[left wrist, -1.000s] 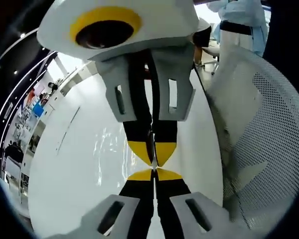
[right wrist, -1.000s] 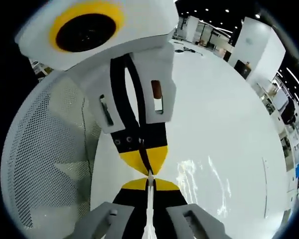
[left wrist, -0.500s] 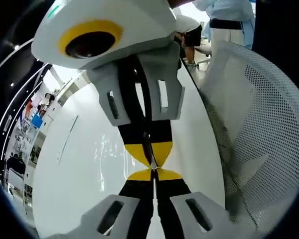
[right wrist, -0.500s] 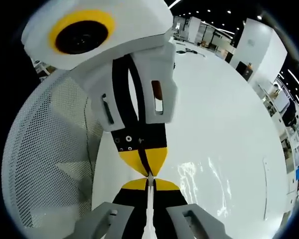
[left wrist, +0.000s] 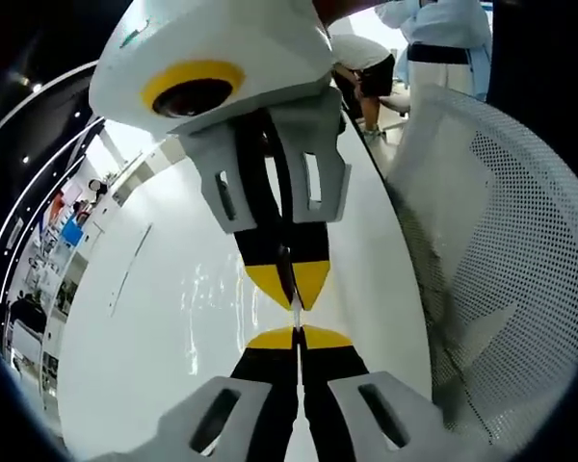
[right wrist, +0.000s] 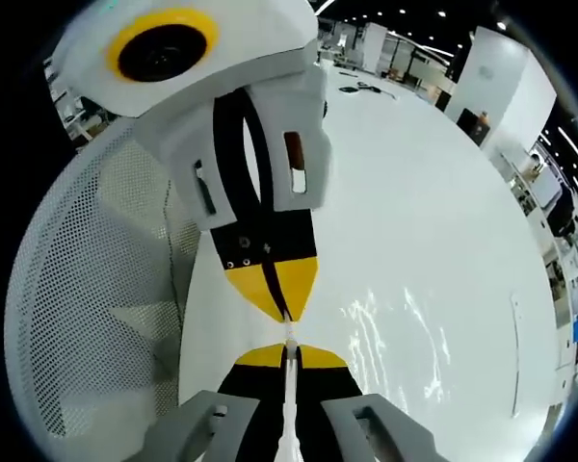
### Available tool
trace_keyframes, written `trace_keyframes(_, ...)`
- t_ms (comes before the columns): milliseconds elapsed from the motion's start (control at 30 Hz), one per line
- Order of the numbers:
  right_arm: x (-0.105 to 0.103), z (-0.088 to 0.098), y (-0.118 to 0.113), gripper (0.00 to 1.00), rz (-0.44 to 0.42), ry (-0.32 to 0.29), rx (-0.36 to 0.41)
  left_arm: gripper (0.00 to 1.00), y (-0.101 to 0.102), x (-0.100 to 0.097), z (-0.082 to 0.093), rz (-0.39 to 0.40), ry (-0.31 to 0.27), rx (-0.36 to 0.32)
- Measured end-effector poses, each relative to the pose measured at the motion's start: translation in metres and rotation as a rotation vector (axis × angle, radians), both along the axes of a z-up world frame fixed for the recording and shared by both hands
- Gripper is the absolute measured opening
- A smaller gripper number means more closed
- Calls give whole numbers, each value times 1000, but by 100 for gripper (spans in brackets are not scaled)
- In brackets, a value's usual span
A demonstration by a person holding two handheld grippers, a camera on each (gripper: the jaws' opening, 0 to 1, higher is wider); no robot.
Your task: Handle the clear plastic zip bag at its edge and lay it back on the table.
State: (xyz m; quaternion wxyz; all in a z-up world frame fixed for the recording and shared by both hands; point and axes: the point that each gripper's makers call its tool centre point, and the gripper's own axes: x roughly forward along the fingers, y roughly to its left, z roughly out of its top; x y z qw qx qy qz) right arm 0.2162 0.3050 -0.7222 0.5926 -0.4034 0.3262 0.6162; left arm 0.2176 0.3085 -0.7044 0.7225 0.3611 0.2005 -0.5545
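Note:
The clear zip bag (left wrist: pixel 204 306) shows as faint glints hanging over the white table (left wrist: pixel 135 375), and again as the glinting bag (right wrist: pixel 397 327) in the right gripper view. My left gripper (left wrist: pixel 297 334) is shut on the bag's thin edge. Facing it tip to tip from above, my right gripper (left wrist: pixel 292 289) is also shut on that edge. In the right gripper view, a white strip of bag edge runs between the shut jaws of the right gripper (right wrist: pixel 289 354), and the left gripper (right wrist: pixel 285 306) points down at it. A short stretch of edge spans the small gap between the two pairs of tips.
A white mesh chair back (left wrist: pixel 506 241) stands close beside the table edge, seen also as the chair back (right wrist: pixel 87 289). A person in light clothes (left wrist: pixel 448 38) stands beyond it. Small dark items (right wrist: pixel 358 89) lie at the far end of the table (right wrist: pixel 443 183).
The two grippers have drawn slightly apart; their yellow tips touched before and a short strip of bag edge now shows between them. Both stay shut.

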Motion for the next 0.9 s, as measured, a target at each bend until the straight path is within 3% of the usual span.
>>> trace_keyframes(900, -4, 0, -3, 0, -56, 32, -15, 2, -13, -2, 0, -30, 4, 3)
